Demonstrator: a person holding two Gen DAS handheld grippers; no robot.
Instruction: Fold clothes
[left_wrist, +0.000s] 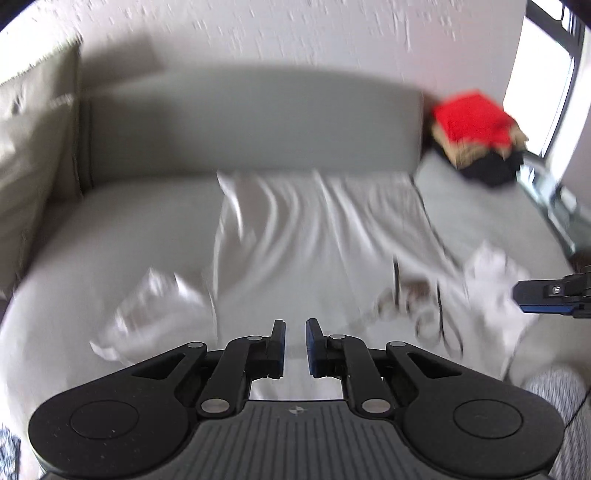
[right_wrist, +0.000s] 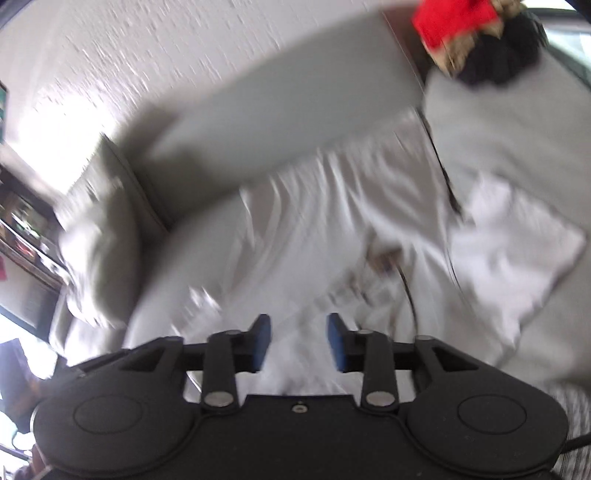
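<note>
Sofa (left_wrist: 110, 229) holds white shirt (left_wrist: 295, 229) beyond parted fingers (left_wrist: 277, 343).

Home living room (grey sofa (left_wrist: 258, 122))

I see a grey sofa (left_wrist: 110, 236) carrying everything. A white shirt (left_wrist: 314, 236) lies spread across the middle of its seat, wrinkled, sleeves out to both sides. At the far right end of the seat sits a pile of clothes (left_wrist: 476, 136), red on top, tan below, black at the bottom. A cushion (left_wrist: 33, 147) leans at the left end.
</note>
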